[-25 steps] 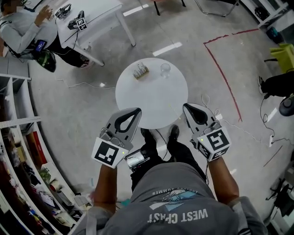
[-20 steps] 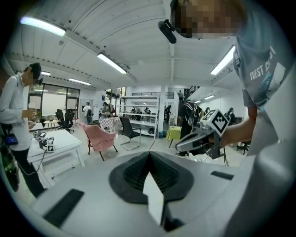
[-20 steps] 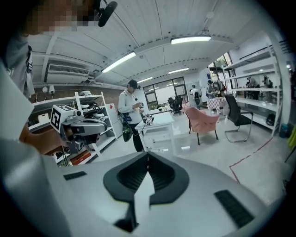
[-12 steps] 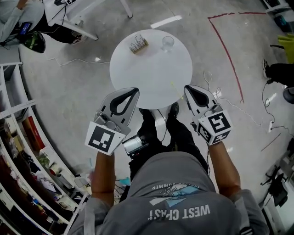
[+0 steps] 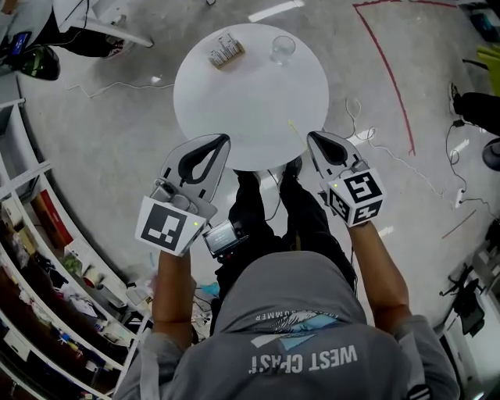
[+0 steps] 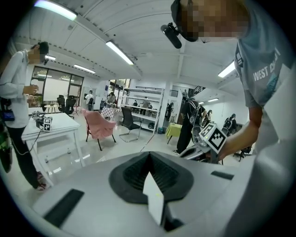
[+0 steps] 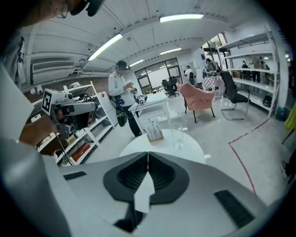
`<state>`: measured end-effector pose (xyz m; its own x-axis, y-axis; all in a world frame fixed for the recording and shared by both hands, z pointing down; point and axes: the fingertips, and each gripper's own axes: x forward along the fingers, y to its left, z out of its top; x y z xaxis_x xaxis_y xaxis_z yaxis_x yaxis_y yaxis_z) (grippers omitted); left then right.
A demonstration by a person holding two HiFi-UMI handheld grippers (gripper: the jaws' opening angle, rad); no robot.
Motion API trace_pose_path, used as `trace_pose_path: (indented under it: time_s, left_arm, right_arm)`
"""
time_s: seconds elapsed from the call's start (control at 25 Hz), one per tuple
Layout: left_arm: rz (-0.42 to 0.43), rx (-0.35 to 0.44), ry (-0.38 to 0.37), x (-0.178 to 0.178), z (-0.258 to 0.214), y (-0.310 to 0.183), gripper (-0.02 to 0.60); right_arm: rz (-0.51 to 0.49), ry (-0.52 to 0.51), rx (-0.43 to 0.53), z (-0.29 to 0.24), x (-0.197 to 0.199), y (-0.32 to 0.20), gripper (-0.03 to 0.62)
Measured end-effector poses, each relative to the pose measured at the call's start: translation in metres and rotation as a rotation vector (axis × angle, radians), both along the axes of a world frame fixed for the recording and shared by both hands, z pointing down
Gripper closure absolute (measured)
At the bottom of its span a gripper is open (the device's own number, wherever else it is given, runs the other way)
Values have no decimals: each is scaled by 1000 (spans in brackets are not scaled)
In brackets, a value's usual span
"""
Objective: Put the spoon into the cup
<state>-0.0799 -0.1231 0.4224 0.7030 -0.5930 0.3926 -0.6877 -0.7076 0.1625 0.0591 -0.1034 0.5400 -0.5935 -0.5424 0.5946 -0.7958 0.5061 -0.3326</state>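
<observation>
A round white table (image 5: pixel 250 101) stands in front of me. At its far side are a clear glass cup (image 5: pixel 282 48) and a small rack (image 5: pixel 224 51) holding several upright utensils; I cannot pick out a single spoon. A thin pale stick (image 5: pixel 294 128) lies near the table's front right. My left gripper (image 5: pixel 224 140) hangs at the near left edge, shut and empty. At the near right edge my right gripper (image 5: pixel 312 137) is likewise shut with nothing in it. In the right gripper view the cup (image 7: pixel 178 137) and rack (image 7: pixel 155 132) lie beyond the shut gripper (image 7: pixel 148 154). The left gripper (image 6: pixel 149 154) points past the table.
Shelving (image 5: pixel 31 258) full of goods runs along the left. A white desk (image 5: pixel 94 19) with a seated person stands at the top left. Red tape (image 5: pixel 391 86) marks the floor to the right, with cables (image 5: pixel 359 133) beside the table. Chairs and people fill the room behind.
The table has slid up and grown in the head view. Both grippers have sunk and now sit at its near edge, still shut and empty.
</observation>
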Motion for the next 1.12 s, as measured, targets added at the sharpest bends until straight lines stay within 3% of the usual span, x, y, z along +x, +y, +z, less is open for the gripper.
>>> trace_pose_path:
  time_s: [1.0, 1.12]
  left_arm:
    - [31, -145, 4, 13, 58, 5, 578]
    - [34, -158, 2, 14, 62, 5, 578]
  right_arm:
    - [-4, 180, -333, 162, 35, 68, 588]
    - [-8, 183, -369, 175, 36, 74, 560]
